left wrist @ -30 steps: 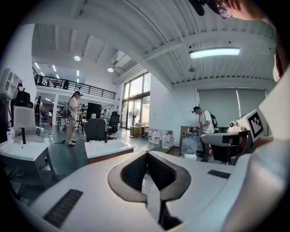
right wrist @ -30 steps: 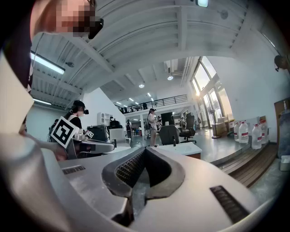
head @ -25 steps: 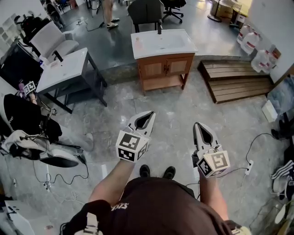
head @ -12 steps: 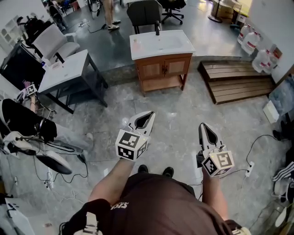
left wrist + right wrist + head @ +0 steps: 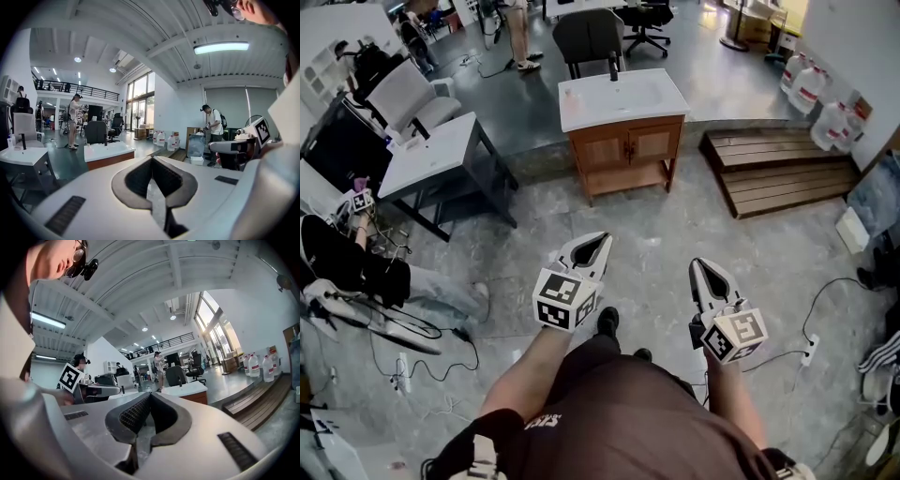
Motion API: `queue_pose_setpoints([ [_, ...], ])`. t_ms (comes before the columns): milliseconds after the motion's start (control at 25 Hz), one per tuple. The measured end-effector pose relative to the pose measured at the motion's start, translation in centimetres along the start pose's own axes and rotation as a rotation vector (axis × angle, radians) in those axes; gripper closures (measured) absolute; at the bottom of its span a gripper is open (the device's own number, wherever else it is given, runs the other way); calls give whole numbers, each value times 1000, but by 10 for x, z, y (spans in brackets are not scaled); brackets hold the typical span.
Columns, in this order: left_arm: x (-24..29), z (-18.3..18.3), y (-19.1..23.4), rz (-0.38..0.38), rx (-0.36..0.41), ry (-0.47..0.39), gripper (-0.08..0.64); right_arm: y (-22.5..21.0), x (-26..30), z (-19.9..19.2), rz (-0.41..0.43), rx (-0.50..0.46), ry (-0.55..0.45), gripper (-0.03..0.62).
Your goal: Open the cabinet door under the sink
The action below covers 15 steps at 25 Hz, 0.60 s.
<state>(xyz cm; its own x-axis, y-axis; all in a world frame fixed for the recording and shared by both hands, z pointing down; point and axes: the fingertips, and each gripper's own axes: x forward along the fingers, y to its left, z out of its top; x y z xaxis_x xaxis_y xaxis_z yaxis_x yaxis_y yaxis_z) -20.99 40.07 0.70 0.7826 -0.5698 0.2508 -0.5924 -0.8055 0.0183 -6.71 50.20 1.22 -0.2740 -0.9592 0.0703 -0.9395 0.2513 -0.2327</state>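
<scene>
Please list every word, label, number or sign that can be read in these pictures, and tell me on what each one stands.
No text can be read here.
Shirt sleeve: white print, too small and blurred to read.
Water jugs: labels too small to read.
Left gripper, cube: square code pattern only, no words.
Right gripper, empty jaws starting to open, cube: the same.

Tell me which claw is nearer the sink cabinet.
Left. The left claw points nearly straight at the cabinet ahead; the right claw sits farther back and off to its right. Both are well short of it.
</scene>
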Motion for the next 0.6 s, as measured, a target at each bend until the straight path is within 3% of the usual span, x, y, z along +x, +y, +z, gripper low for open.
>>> queue_pose_setpoints([
  [320,47,-1,49,-9,-16,12,543,-27,51,-4,-55,14,42,574],
  [600,113,3,122,-35,-38,8,543,-55,152,3,-68,14,79,574],
])
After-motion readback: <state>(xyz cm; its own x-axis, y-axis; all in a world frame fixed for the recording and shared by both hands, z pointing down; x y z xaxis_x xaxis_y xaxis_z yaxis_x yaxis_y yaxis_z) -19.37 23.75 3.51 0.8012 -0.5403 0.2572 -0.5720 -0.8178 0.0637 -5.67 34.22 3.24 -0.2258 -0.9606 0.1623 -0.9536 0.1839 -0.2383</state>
